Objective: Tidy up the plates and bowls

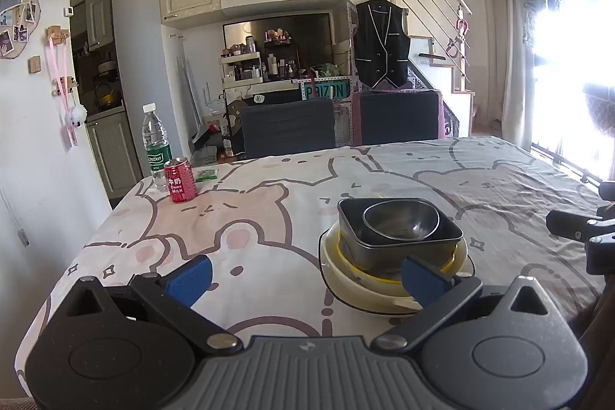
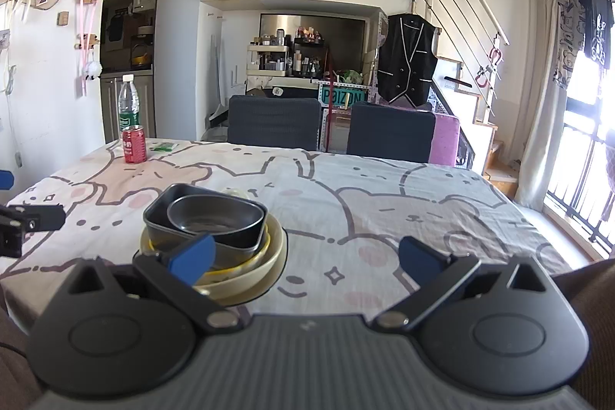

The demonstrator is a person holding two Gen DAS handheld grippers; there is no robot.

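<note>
One stack of dishes stands on the table: a steel bowl (image 1: pixel 401 219) nested in a dark square dish (image 1: pixel 399 237), over a yellow-rimmed bowl (image 1: pixel 380 277) and a cream plate (image 1: pixel 361 289). My left gripper (image 1: pixel 307 279) is open and empty, with its right fingertip in front of the stack's near edge. In the right wrist view the same steel bowl (image 2: pixel 215 216), square dish (image 2: pixel 161 218) and cream plate (image 2: pixel 265 271) sit at left. My right gripper (image 2: pixel 305 260) is open and empty, and its left fingertip overlaps the stack's near rim.
A water bottle (image 1: pixel 155 145), a red milk can (image 1: pixel 180 180) and a small green packet (image 1: pixel 206 175) stand at the far left corner. Two dark chairs (image 1: pixel 288 131) face the table's far edge. The bear-print tablecloth (image 2: pixel 403 210) covers the table; a window is at right.
</note>
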